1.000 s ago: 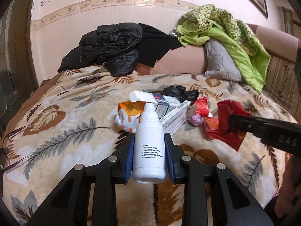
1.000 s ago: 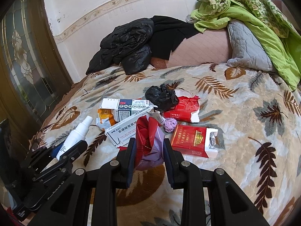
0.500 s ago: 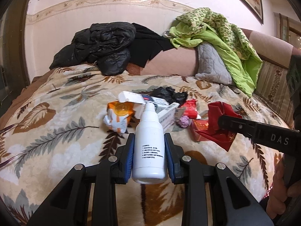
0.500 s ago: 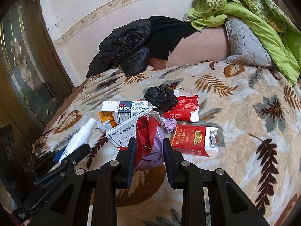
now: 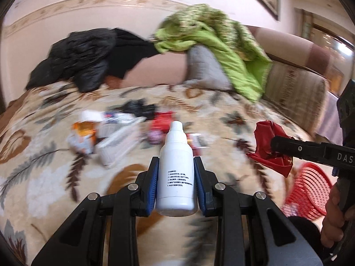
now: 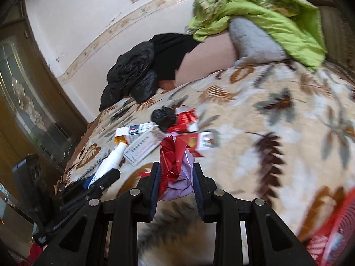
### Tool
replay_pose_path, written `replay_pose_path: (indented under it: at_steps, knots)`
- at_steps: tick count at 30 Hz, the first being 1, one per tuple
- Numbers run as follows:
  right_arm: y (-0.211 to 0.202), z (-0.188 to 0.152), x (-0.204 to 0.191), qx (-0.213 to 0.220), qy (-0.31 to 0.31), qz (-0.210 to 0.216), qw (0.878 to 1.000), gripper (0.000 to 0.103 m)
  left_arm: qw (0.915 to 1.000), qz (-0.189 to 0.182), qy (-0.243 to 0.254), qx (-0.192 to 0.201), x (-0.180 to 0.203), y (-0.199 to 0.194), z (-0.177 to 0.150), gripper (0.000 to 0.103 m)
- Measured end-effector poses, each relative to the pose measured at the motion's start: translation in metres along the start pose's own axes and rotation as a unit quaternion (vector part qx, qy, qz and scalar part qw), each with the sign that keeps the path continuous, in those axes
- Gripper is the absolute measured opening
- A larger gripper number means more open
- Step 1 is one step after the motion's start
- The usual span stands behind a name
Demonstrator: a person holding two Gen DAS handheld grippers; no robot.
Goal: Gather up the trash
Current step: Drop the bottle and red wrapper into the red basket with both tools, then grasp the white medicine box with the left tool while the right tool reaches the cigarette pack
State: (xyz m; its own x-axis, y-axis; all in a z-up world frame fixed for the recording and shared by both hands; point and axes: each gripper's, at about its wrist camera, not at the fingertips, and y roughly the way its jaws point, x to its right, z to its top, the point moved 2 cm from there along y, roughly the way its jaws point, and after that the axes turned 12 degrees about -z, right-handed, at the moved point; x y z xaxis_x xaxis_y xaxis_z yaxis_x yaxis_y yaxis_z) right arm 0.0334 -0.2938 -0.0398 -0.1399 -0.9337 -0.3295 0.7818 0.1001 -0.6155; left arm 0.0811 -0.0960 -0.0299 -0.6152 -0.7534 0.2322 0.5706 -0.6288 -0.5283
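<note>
My left gripper [image 5: 176, 166] is shut on a white plastic bottle [image 5: 176, 173], held above the leaf-patterned blanket [image 5: 55, 177]; the bottle also shows in the right wrist view [image 6: 109, 163]. My right gripper [image 6: 175, 170] is shut on a crumpled red and lilac wrapper [image 6: 175, 168], seen from the left wrist view [image 5: 269, 146] at the right. A red slotted basket [image 5: 307, 190] sits low at the right, below the wrapper; it shows at the lower right of the right wrist view [image 6: 332, 232]. More trash lies on the blanket: white boxes [image 6: 139, 146], a black bag [image 6: 164, 117], red cigarette packs [image 6: 185, 119].
A black jacket [image 5: 79, 59] and a green quilt [image 5: 213, 44] over a grey pillow [image 5: 204, 66] lie at the head of the bed. An orange and white packet [image 5: 83, 135] lies left of the boxes. A wooden glazed door [image 6: 26, 102] stands at the left.
Both grippers have swung right and pulled back from the trash pile with their loads. The red basket has come into view at the lower right. The view is motion-blurred.
</note>
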Motion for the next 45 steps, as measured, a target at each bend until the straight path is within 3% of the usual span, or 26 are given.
replay_pose_path:
  at_steps: [7, 12, 19, 20, 21, 23, 27, 33, 39, 45]
  knots:
    - [-0.067, -0.006, 0.097, 0.021, 0.057, -0.082, 0.995, 0.03, 0.9909, -0.118, 0.055, -0.035, 0.099, 0.024, 0.015, 0.029]
    - [-0.112, -0.022, 0.172, 0.025, 0.103, -0.158, 0.982, 0.03, 0.9703, -0.209, 0.086, -0.086, 0.181, 0.056, 0.013, 0.029]
    - [-0.147, -0.044, 0.238, 0.016, 0.155, -0.217, 0.964, 0.033, 0.942, -0.28, 0.106, -0.151, 0.273, 0.094, -0.004, 0.029]
    - [-0.148, -0.046, 0.244, 0.014, 0.163, -0.216, 0.962, 0.035, 0.9399, -0.284, 0.11, -0.155, 0.283, 0.098, -0.005, 0.029]
    - [-0.15, -0.049, 0.25, 0.014, 0.17, -0.215, 0.962, 0.038, 0.9391, -0.285, 0.11, -0.158, 0.29, 0.102, -0.006, 0.035]
    - [-0.154, -0.049, 0.255, 0.018, 0.175, -0.229, 0.957, 0.06, 0.9371, -0.29, 0.102, -0.165, 0.297, 0.107, -0.006, 0.053]
    - [-0.161, -0.045, 0.257, 0.037, 0.179, -0.231, 0.956, 0.064, 0.9401, -0.288, 0.094, -0.156, 0.295, 0.106, 0.0, 0.057]
    - [-0.151, -0.033, 0.237, 0.043, 0.167, -0.195, 0.966, 0.065, 0.9568, -0.249, 0.068, -0.134, 0.25, 0.092, 0.008, 0.057]
    - [-0.11, -0.023, 0.183, 0.02, 0.117, -0.138, 0.983, 0.065, 0.9732, -0.197, 0.03, -0.114, 0.18, 0.072, 0.008, 0.057]
    - [-0.05, -0.009, 0.103, -0.017, 0.055, -0.063, 0.996, 0.065, 0.9859, -0.138, -0.005, -0.094, 0.103, 0.047, 0.005, 0.057]
